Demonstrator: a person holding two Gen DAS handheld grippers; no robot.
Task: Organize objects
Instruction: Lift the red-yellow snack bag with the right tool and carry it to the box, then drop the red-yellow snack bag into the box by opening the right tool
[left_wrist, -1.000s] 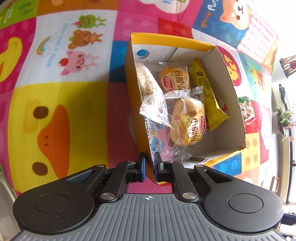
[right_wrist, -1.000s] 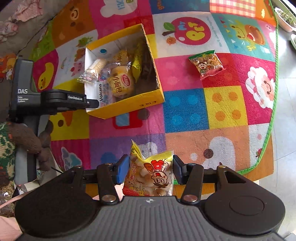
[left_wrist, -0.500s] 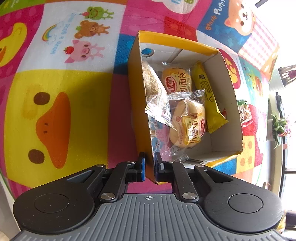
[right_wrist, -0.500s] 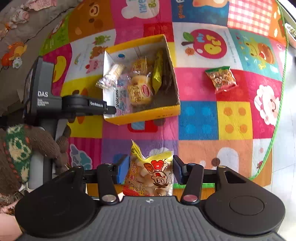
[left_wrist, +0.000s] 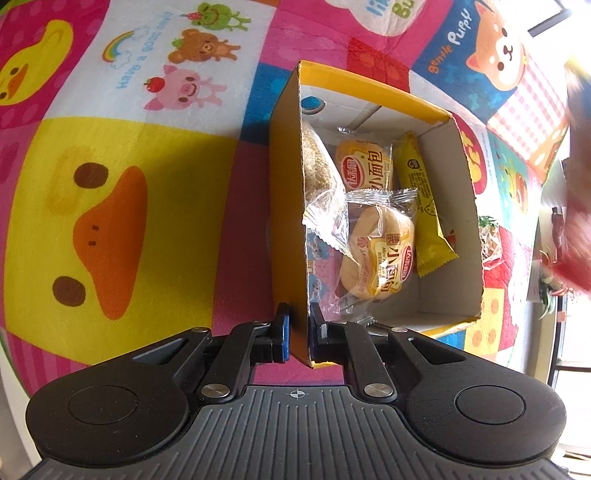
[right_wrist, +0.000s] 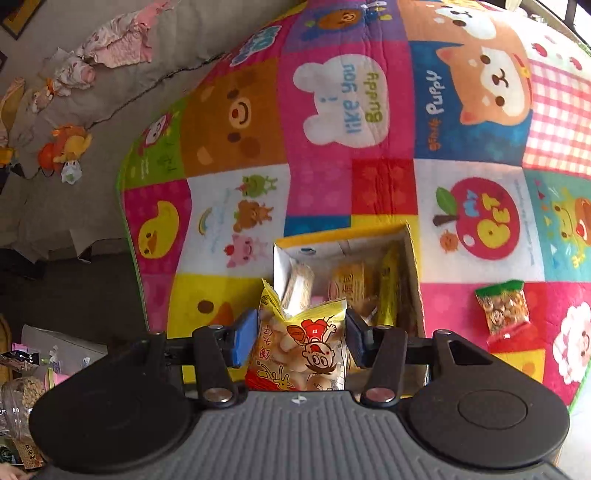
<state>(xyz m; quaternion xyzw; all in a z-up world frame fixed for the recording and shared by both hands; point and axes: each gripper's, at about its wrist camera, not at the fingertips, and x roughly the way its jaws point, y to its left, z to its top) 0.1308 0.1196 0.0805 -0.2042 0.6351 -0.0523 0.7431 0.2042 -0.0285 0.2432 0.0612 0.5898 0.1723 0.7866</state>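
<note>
Here the right claw (right_wrist: 301, 341) clamps an upright snack bag (right_wrist: 297, 354); the left claw (left_wrist: 298, 330) pinches the box (left_wrist: 288, 229) wall.

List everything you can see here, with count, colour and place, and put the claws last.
Box: one, yellow cardboard, open, on mat.
Bread buns: two, orange wrappers, inside box.
Grain bar: one, clear wrapper, inside box along its left wall.
Yellow stick pack: one, inside box, right.
Green-topped snack bag: one, on mat right of box.
Play mat: one, multicoloured.
Cartoon snack bag: one, yellow-red, in right claw.
Left claw: pinching box wall.
Right claw: gripping cartoon snack bag.
</note>
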